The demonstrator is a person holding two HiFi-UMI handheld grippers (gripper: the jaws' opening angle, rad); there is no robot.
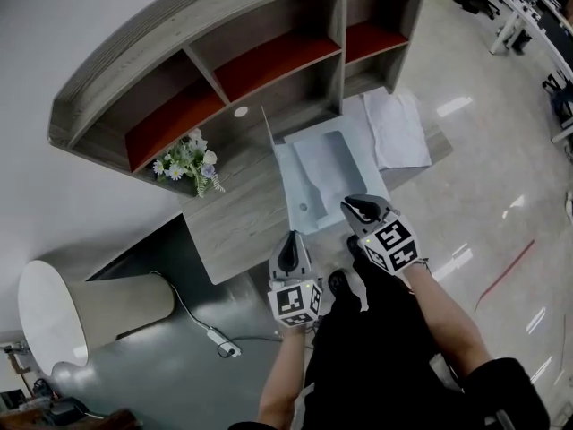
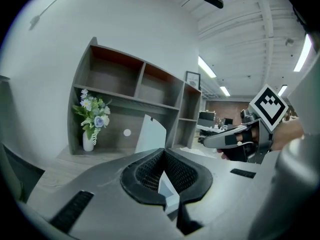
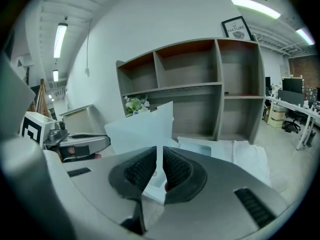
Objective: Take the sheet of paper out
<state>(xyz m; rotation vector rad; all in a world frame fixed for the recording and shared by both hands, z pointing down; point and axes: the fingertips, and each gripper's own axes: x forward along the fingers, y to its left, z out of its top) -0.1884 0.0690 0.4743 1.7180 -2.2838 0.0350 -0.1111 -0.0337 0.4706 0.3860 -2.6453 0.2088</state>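
Shelf point(image 1: 179, 38) grey woodgrain, red-orange insides; folder point(image 1: 324, 167) pale blue; flowers point(image 1: 186, 164) white, blue, green leaves.

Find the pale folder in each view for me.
Head view: pale folder at centre, flap raised on its left.
Left gripper view: pale folder at centre, flap upright, near edge pinched in the jaws.
Right gripper view: pale folder centre-left, rising from the jaws.
Shared landmark: the flowers.

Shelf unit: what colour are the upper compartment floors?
Red floors; clearest in the head view.
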